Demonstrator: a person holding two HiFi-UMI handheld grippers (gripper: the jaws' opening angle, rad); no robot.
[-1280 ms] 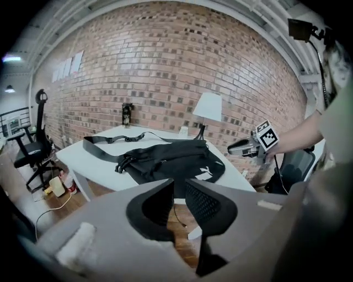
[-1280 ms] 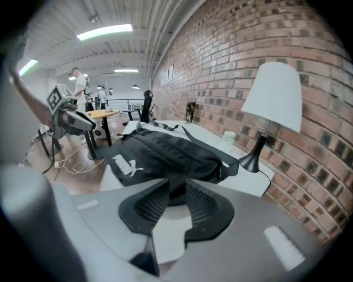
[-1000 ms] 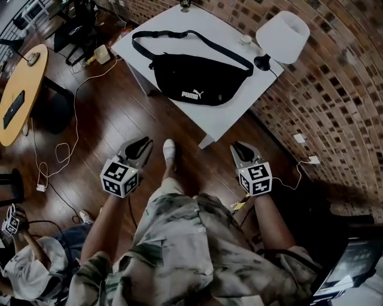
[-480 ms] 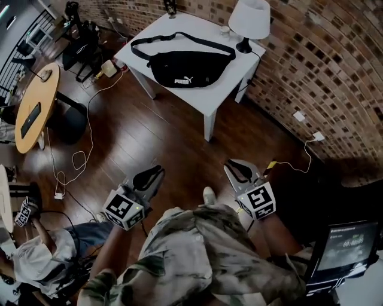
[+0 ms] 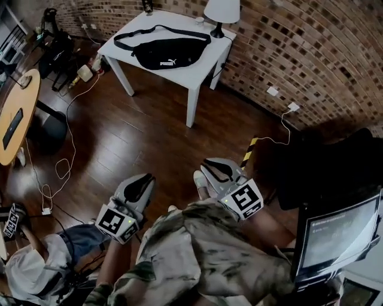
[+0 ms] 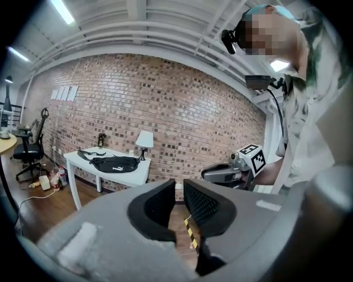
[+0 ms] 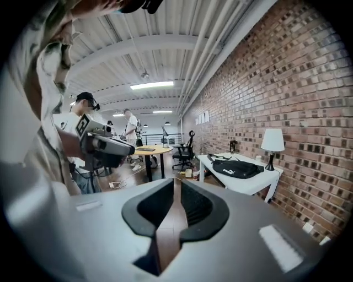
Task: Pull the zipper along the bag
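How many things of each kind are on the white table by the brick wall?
Black fabric waist bag: 1
Table lamp with white shade and dark base: 1
Small dark upright object at the table's far edge: 1
Small pale round object beside the lamp: 1
Total: 4

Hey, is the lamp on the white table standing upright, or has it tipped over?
Upright. The lamp stands on its dark base at a corner of the white table, with its shade straight above the stem.
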